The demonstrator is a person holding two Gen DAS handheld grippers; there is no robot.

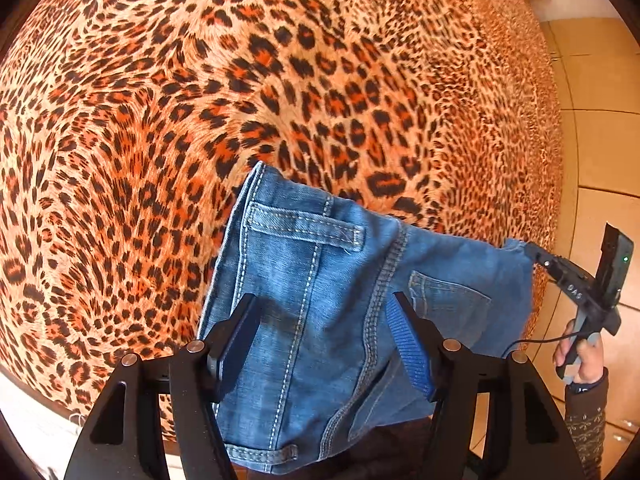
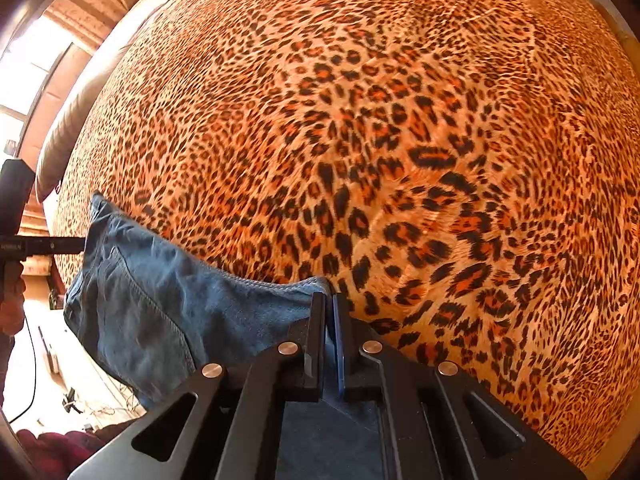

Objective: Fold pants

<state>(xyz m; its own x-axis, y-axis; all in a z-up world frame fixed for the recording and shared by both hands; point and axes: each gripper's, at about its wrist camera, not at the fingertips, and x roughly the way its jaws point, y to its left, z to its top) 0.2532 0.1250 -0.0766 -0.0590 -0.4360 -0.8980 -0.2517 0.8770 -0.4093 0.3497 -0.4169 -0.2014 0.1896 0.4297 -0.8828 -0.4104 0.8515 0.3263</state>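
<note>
We hold the jeans stretched above the bedspread between us, right gripper clamped on one waistband corner (left gripper jaws apart, denim draped between them).

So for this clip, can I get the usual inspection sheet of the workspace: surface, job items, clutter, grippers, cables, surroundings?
Surface: leopard-print bedspread, lying mostly smooth.
Job's things: blue jeans held up by the waist above the near edge of the bedspread, not yet laid flat.
Clutter: nothing seen on the bedspread.
Grippers: left gripper open, jeans hanging between its fingers; right gripper shut on the jeans' waistband.
Cables: black cable trailing from the right gripper's handle.
Surroundings: tiled floor at one side; bright window at the other.
</note>
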